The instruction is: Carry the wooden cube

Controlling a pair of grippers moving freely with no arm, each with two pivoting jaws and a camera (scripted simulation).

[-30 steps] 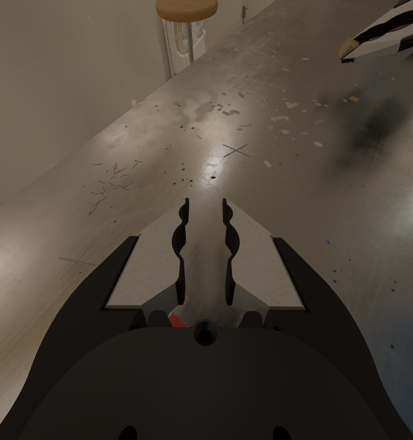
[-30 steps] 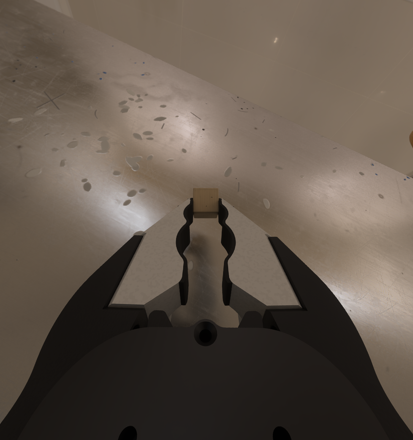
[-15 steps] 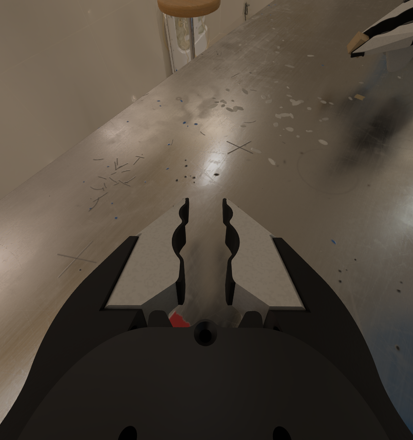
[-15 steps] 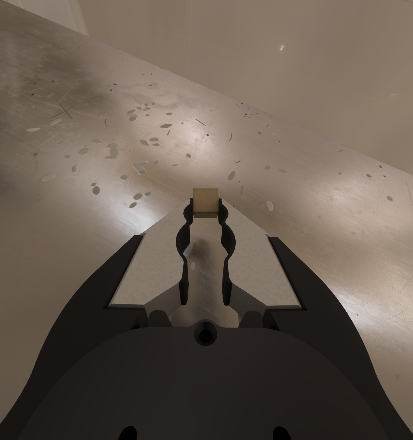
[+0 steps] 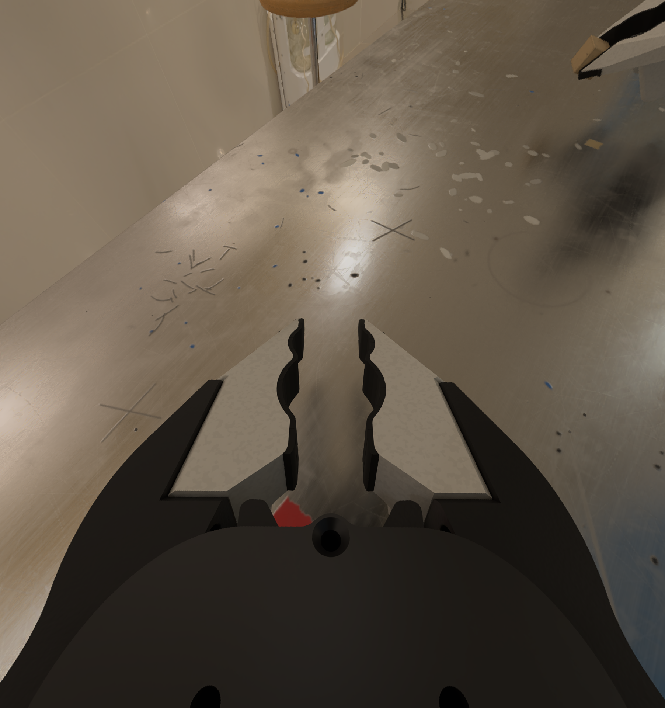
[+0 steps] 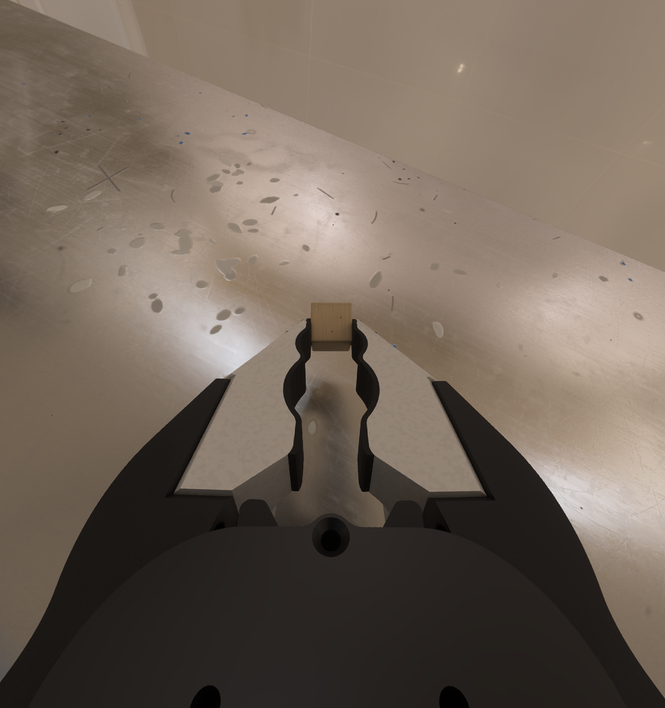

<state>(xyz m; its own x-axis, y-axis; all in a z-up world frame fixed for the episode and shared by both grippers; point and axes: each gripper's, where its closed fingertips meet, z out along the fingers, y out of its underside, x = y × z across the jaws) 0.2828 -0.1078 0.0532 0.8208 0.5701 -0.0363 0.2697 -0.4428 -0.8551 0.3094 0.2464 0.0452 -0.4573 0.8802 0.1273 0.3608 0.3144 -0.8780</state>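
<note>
**Right wrist view: cube pinched at the tips, lifted clear of the desk**

The scuffed, paint-flecked grey metal desk [image 6: 476, 344] fills most of both views, running diagonally, with a plain beige wall beyond its far edge. In the left wrist view a round wooden-topped stool with a chrome post [image 5: 308, 23] stands off the desk's far edge.

The black-and-white right gripper [image 6: 331, 325] points down at a slant toward the desk. Its jaws are closed on the small pale wooden cube [image 6: 331, 322], which sits at the very tips, square to them, with its front part poking past the ends. The left wrist view shows the same gripper [image 5: 587, 65] at upper right, well above the surface, the cube [image 5: 585, 57] at its tip with no contact below; a faint shadow lies on the desk beneath.

The black-and-white left gripper [image 5: 331, 325] hangs over bare desk, tilted down, its jaws apart with nothing between them. The cube lies well off to its front right, so the right gripper alone has it.

The hold is shallow, judging by how little of the cube lies between the tips. The carry likely calls for steady travel with no twist, as a jolt could let the cube slip out forward.

A small red patch [image 5: 290, 513] shows on the desk below the left gripper's base; what it is I cannot tell.
</note>
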